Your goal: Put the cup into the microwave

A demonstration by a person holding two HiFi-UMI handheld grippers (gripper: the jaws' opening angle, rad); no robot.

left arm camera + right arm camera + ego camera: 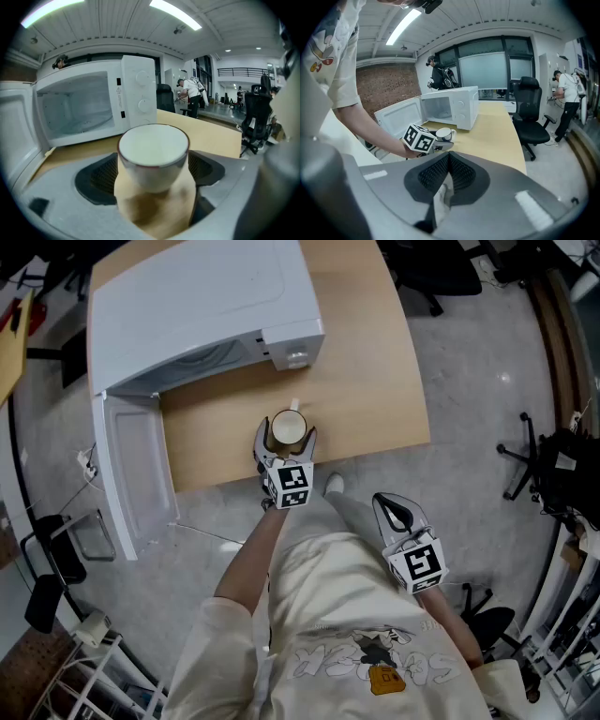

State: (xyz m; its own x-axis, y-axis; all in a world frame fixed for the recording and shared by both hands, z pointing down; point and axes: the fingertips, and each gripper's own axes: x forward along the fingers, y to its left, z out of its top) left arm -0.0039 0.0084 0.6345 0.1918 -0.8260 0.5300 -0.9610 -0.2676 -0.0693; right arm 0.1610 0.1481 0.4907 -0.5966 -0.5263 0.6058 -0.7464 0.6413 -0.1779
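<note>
A white cup point(288, 430) with a dark rim stands upright on the wooden table point(375, 352), near its front edge and in front of the white microwave point(206, 306). The microwave's door point(131, 465) hangs wide open to the left, and the cavity point(77, 110) looks empty. My left gripper point(286, 427) is open with a jaw on each side of the cup point(153, 157), close to its walls. My right gripper point(394, 510) is shut and holds nothing. It hangs off the table over the floor, and its view takes in the cup point(443, 134) from the side.
The table's front edge runs just behind my left gripper. Black office chairs stand on the floor at the right point(530, 460) point(529, 117). A dark chair point(56, 559) sits left of the open door. People stand far back point(565, 93) point(440, 75).
</note>
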